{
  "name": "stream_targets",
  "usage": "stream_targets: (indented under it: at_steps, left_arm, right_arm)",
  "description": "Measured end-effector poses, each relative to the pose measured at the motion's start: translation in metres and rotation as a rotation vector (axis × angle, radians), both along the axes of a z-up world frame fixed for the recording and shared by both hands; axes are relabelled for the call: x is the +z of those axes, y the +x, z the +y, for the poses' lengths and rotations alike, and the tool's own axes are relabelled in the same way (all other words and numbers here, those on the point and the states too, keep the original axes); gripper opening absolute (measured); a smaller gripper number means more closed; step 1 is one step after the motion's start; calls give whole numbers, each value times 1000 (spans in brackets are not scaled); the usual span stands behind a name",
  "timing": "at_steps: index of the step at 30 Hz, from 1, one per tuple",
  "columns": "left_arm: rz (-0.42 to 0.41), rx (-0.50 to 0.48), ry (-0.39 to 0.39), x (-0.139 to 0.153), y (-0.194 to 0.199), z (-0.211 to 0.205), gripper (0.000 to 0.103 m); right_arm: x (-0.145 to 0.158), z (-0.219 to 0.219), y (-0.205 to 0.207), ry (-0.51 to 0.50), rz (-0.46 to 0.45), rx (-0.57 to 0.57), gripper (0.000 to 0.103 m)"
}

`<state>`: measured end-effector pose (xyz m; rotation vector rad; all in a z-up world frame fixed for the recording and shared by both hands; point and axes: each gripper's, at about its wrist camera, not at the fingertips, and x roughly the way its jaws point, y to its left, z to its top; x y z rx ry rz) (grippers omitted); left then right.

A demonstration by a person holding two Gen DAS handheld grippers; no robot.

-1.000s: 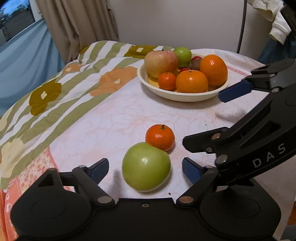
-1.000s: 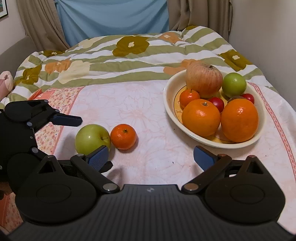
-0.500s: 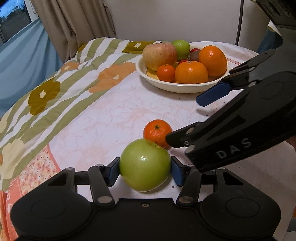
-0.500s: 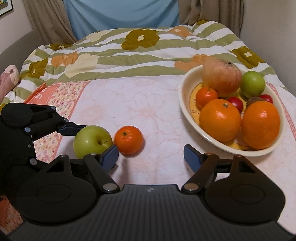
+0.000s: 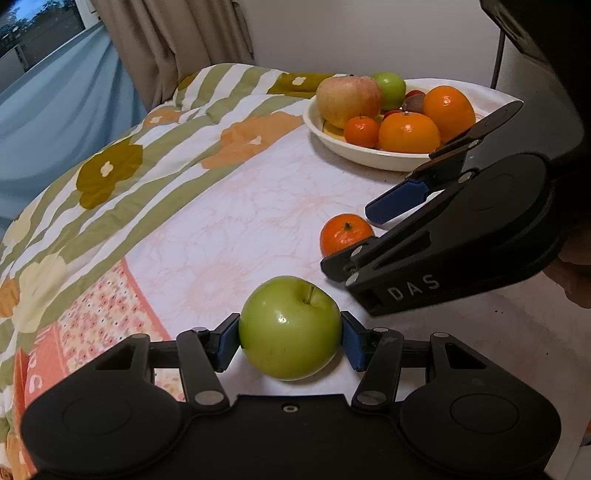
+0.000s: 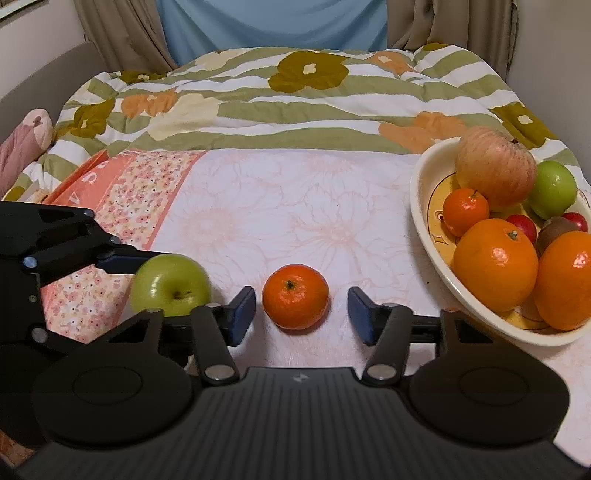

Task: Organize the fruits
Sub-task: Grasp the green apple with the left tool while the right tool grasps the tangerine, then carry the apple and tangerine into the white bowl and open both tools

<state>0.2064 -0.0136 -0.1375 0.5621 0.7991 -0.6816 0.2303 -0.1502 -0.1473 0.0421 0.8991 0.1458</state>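
- The bed (image 6: 295, 206), under a pale floral sheet, fills most of both views; a green-striped quilt (image 6: 295, 107) with big flowers lies bunched across the upper part of the right wrist view.
- Beige curtains (image 5: 173, 44) and a blue drape (image 6: 273, 26) hang behind the bed at the top of the frames.
- A cream bowl (image 6: 419, 206) sits at the right edge of the right wrist view, well apart from the loose fruit. It holds two large oranges (image 6: 495, 264), a red-yellow apple (image 6: 495, 168), a small green apple (image 6: 554, 188), a mandarin and some smaller dark red fruit.
- The left hand-held gripper (image 5: 290, 334) sits at the bottom centre of its own view, its blue pads pressing both sides of the green apple (image 5: 290, 328): it is gripping the apple, stem up, low over the sheet.
- The right hand-held gripper (image 6: 301, 314) sits at the bottom centre of its view, its jaws closing with the loose mandarin (image 6: 295, 295) between them; a gap shows on each side, so the pads do not touch it.
- In the left wrist view the right hand-held gripper reaches in from the right edge and partly covers that mandarin, which lies on the sheet just beyond the green apple.
- A pink cushion (image 6: 26, 147) shows at the left edge of the right wrist view.
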Motion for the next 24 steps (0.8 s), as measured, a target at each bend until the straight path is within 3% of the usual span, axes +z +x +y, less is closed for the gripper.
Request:
stream_targets:
  at_steps: [2,15,24]
  left_arm:
    - [3,8,-4,1,-1,2,61]
    - [-2,65,-9,2,-4,6,60]
    - [-32,100,-45,23,-12,-2,60]
  right_arm:
    - [-1,1,1,5,1,6,55]
    - [6,-4,-10,-4,-35,-5,54]
    - [28,-14,-25,0,-82,-4,54]
